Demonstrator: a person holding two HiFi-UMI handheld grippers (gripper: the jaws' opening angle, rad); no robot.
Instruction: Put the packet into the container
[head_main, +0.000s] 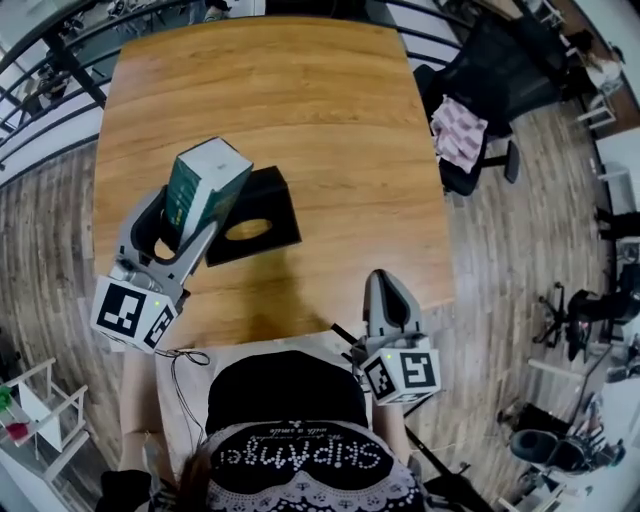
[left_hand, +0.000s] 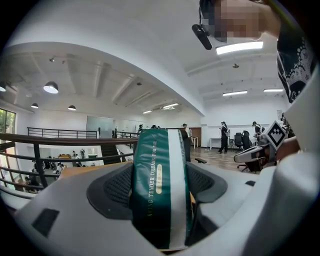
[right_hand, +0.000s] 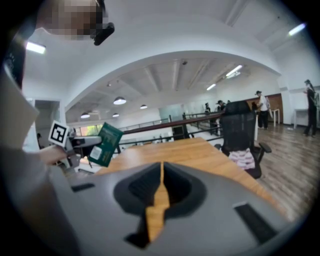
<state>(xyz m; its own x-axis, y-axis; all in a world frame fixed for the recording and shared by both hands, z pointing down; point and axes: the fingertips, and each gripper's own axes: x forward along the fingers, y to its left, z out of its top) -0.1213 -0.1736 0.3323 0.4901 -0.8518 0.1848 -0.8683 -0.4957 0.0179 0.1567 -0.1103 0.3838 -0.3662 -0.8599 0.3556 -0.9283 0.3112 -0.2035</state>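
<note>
Head view: left gripper (head_main: 188, 222) holds the green-and-white packet (head_main: 205, 183) tilted, raised off the table (head_main: 300, 90), over the left edge of the black container (head_main: 268, 212), which sits towards the table's near edge.

Only this view shows the container.

Left gripper view: fingers (left_hand: 112, 187) pinch the packet (left_hand: 160, 190) on both sides; gold lettering runs along its green face, legible here only.

Right gripper (head_main: 388, 292) sits at the table's near edge, right of the container.

Right gripper view: jaws pressed together, nothing between them. The packet (right_hand: 105, 145) shows from the side, clear of the table (right_hand: 185, 152).
</note>
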